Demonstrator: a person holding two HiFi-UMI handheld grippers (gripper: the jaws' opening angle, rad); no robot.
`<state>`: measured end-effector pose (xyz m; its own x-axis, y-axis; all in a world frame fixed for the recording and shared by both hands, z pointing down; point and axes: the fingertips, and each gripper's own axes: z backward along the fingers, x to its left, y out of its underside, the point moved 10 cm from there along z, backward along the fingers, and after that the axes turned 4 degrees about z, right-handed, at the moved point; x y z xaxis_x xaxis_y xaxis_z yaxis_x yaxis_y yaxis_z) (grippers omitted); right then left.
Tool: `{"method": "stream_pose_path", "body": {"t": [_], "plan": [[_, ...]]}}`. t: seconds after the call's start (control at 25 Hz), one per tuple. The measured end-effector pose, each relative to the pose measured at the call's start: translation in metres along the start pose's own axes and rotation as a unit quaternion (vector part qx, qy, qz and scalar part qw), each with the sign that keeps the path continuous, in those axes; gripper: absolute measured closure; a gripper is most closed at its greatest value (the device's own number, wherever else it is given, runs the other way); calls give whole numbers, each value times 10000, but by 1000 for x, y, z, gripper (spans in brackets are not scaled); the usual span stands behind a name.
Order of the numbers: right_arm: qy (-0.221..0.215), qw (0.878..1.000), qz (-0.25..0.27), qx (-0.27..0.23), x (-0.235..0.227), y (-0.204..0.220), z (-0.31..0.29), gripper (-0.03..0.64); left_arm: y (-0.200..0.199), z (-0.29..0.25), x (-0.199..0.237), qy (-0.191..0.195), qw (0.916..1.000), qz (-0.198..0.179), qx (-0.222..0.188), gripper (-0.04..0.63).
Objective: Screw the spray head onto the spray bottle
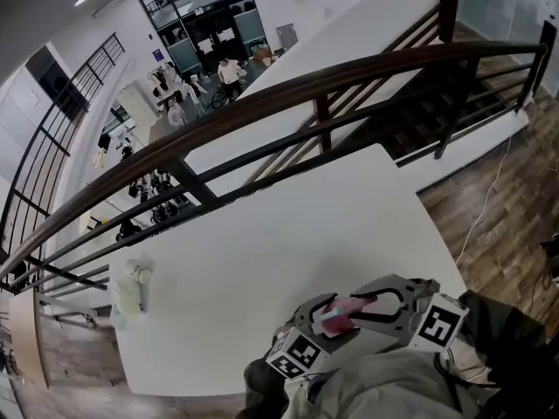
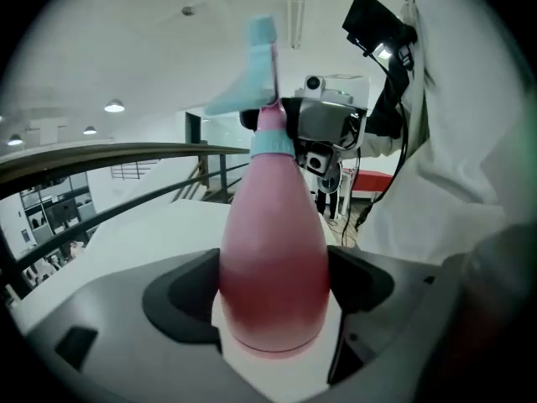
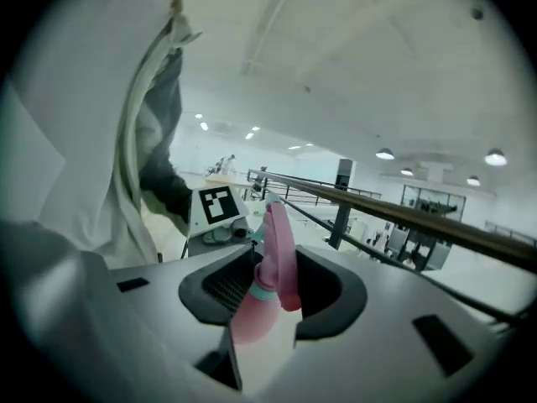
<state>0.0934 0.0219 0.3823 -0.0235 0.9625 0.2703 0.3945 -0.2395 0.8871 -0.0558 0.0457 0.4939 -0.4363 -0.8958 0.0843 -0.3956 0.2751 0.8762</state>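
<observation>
A pink spray bottle (image 2: 273, 259) sits base-first between the jaws of my left gripper (image 2: 273, 288), which is shut on its wide lower body. Its neck points away, topped by a teal collar and the spray head (image 2: 262, 57). In the right gripper view, my right gripper (image 3: 273, 277) is shut around the spray head (image 3: 281, 242), with the teal collar just below the pads. In the head view both grippers meet low over the table's near edge, close to the person's body: left gripper (image 1: 321, 319), right gripper (image 1: 383, 304), the pink bottle (image 1: 348, 309) between them.
The white table (image 1: 288, 234) stretches ahead. A pale bottle (image 1: 131, 291) lies near its left edge. A dark railing (image 1: 323, 85) runs behind the table, above a lower floor. Wooden flooring (image 1: 507, 208) lies to the right.
</observation>
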Motion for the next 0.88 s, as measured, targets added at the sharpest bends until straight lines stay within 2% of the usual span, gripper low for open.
{"method": "stream_pose_path", "body": {"t": [0.08, 0.16, 0.2, 0.28, 0.36, 0.4, 0.44, 0.52, 0.6, 0.68, 0.76, 0.88], "plan": [[114, 9983, -564, 28, -1, -2, 0, 507, -1, 1, 2, -358, 9993, -131, 43, 189], [474, 9937, -974, 274, 1, -10, -7, 534, -1, -2, 4, -741, 9971, -139, 87, 190], [758, 9887, -1212, 448, 1, -14, -11, 535, -1, -3, 5, -940, 9955, -44, 67, 191], [1371, 9709, -1831, 704, -2, -15, -20, 535, -1, -6, 6, -1399, 9900, 187, 31, 192], [1830, 9522, -2358, 654, -5, -9, -23, 535, -1, -11, 5, -1808, 9829, 360, 5, 193], [1932, 9490, -2441, 497, -6, -7, -22, 535, -2, -12, 4, -1879, 9811, 457, -82, 193], [1963, 9510, -2374, 264, -7, -7, -20, 535, -4, -13, 3, -1843, 9809, 573, -228, 193], [1899, 9598, -2057, -223, -10, -7, -13, 525, -8, -9, 3, -1644, 9823, 752, -490, 193], [1638, 9645, -2022, -441, -13, -4, -5, 491, -12, -3, 7, -1565, 9832, 775, -532, 193], [1298, 9674, -2146, -362, -13, 2, -3, 492, -14, 1, 12, -1615, 9823, 813, -488, 193], [924, 9720, -2159, -75, -3, 3, -5, 492, -12, -1, 14, -1635, 9818, 893, -366, 196], [325, 9766, -2124, 13, 18, -13, -13, 492, -9, -6, 11, -1418, 9858, 895, -82, 198]]}}
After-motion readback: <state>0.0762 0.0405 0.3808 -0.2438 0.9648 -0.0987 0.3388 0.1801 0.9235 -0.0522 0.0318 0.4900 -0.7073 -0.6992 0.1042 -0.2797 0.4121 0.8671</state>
